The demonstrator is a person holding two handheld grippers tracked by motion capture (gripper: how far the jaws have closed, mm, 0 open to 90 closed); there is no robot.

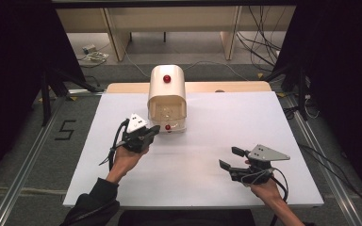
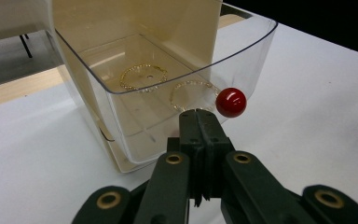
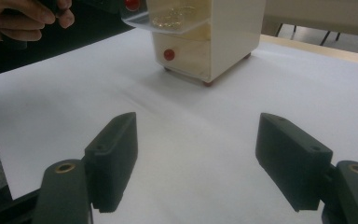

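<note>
A cream cabinet (image 1: 167, 87) stands at the table's back middle. Its clear drawer (image 1: 168, 113) (image 2: 135, 116) is pulled out toward me, with a red knob (image 1: 168, 127) (image 2: 230, 102) on its front and gold chain rings (image 2: 143, 77) inside. My left gripper (image 1: 153, 131) (image 2: 199, 116) is shut on nothing, its tip against the drawer front just left of the knob. My right gripper (image 1: 231, 157) (image 3: 205, 149) hangs open over bare table at the front right. The right gripper view shows the cabinet (image 3: 233, 42), a shut lower drawer's red knob (image 3: 169, 54) and the left hand (image 3: 23, 18).
Another red knob (image 1: 167, 78) sits on the cabinet's rounded top. The white tabletop (image 1: 193, 160) has free room around the cabinet on both sides and in front. Cables and a power strip (image 1: 92, 52) lie on the floor beyond the table.
</note>
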